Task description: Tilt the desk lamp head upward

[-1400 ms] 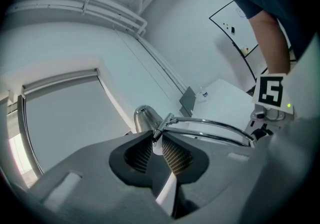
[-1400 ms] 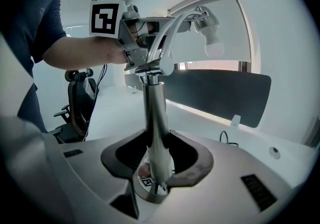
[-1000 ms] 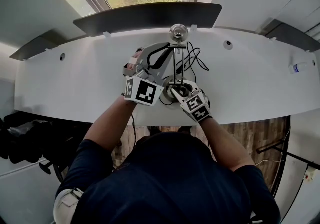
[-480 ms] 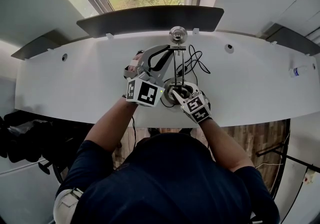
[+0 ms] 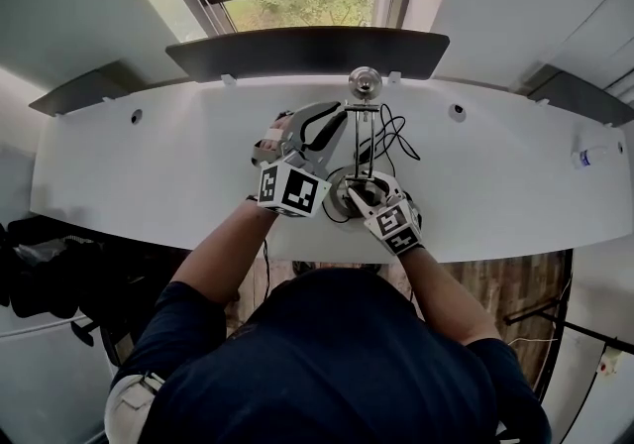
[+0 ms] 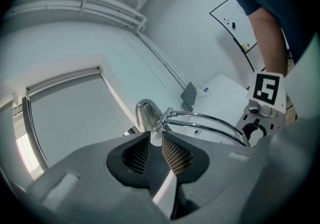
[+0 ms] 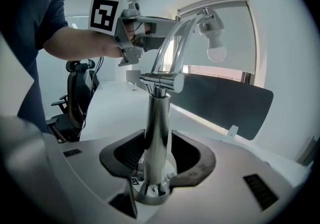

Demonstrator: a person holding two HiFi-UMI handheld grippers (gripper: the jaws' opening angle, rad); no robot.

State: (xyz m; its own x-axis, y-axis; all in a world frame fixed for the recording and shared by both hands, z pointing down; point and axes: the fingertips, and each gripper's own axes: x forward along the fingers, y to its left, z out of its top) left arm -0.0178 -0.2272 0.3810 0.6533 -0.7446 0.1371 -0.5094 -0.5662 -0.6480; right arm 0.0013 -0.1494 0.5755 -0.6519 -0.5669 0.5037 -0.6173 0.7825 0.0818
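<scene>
You wear a plain dark navy shirt (image 5: 337, 353) with short sleeves. The left sleeve (image 5: 180, 305) and the right sleeve (image 5: 487, 345) are loose, crease softly and end near the elbow. They leave both forearms bare, the left one right down to your left hand (image 5: 274, 132). Low at your left side shows a pale rounded patch (image 5: 127, 404) with a dark band across it; what it is cannot be told.

The chrome lamp (image 5: 363, 125) stands upright on the white bench (image 5: 149, 174). It has a round base (image 7: 150, 197), a straight post (image 7: 157, 133), and twin curved arms (image 7: 172, 43) arching to the head (image 7: 207, 18). The white bulb (image 7: 216, 53) points down.
</scene>
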